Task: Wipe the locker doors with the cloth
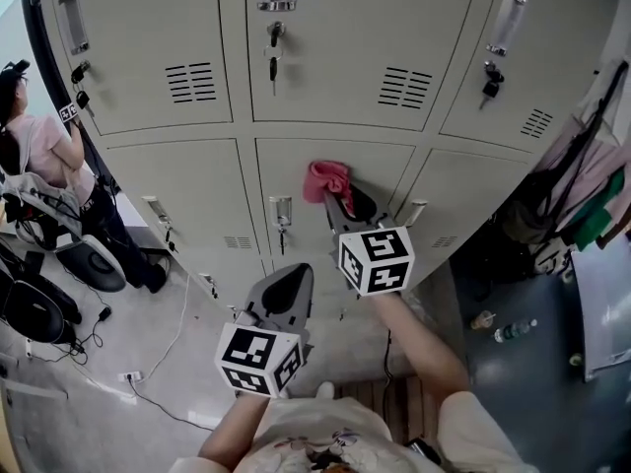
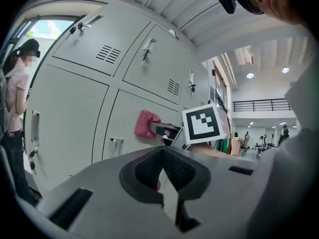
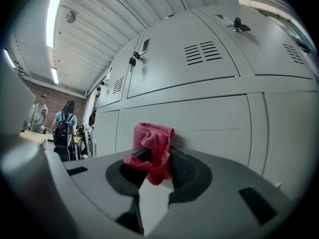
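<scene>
Standing nearest, low in the middle of the head view, is the left gripper (image 1: 289,286). Its jaws are drawn together on nothing and point at the lockers without touching them. Just past it, up and to the right, the right gripper (image 1: 342,203) has its jaws clamped on a pink cloth (image 1: 326,179), which bunches out beyond the tips. That bundle looks pressed against the centre door of the middle row (image 1: 383,175), near its top edge and to the right of the door's handle (image 1: 281,212). I'd say the wiping is under way on this door, with plenty of panel left to cover. The next move calls for a steady sweep of the cloth across and down the face, steering round the handle. Farther up, keys (image 1: 274,55) hang in the top row's locks. At the far left another person (image 1: 44,151) stands by the lockers.
</scene>
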`<state>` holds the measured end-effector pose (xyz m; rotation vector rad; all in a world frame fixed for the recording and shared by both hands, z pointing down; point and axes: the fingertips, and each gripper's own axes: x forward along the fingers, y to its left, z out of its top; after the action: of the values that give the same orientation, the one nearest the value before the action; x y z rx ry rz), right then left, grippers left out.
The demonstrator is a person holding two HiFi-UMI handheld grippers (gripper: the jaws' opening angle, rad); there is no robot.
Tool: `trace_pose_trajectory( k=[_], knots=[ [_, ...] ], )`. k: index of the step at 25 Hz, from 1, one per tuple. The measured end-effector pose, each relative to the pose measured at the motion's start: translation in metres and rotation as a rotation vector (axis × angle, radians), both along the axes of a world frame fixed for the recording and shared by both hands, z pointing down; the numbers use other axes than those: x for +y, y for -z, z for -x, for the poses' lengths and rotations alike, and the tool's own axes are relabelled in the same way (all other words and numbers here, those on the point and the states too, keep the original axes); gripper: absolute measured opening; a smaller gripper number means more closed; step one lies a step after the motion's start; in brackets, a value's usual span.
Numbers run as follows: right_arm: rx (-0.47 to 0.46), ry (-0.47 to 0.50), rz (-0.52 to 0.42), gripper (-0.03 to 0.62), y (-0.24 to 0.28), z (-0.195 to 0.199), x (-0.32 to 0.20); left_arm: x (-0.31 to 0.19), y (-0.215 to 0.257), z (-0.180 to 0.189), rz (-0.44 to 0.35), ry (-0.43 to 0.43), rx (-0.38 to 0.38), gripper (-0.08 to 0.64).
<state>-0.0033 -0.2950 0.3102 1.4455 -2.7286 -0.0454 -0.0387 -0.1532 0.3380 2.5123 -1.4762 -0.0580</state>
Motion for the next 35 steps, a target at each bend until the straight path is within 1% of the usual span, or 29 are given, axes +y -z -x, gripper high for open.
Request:
trace_pose_trajectory(
  k=[12,20,27,35],
  knots=[
    [0.000,-0.101,0.001,0.109,0.001,-0.056,-0.005,0.000,-0.001,-0.023,0.003,-0.059,-0.001,0.006],
    [-0.005,-0.154,0.006,0.109,-0.001,-0.086,-0.007,0.001,-0.002,-0.028,0.008,-0.071,-0.005,0.006],
    [0.008,-0.201,0.004,0.110,-0.002,-0.112,-0.009,0.002,-0.004,-0.034,0.011,-0.084,-0.003,0.006],
    [0.020,-0.260,0.006,0.110,-0.005,-0.134,-0.010,0.004,-0.006,-0.031,0.014,-0.080,0.001,0.006]
  ],
)
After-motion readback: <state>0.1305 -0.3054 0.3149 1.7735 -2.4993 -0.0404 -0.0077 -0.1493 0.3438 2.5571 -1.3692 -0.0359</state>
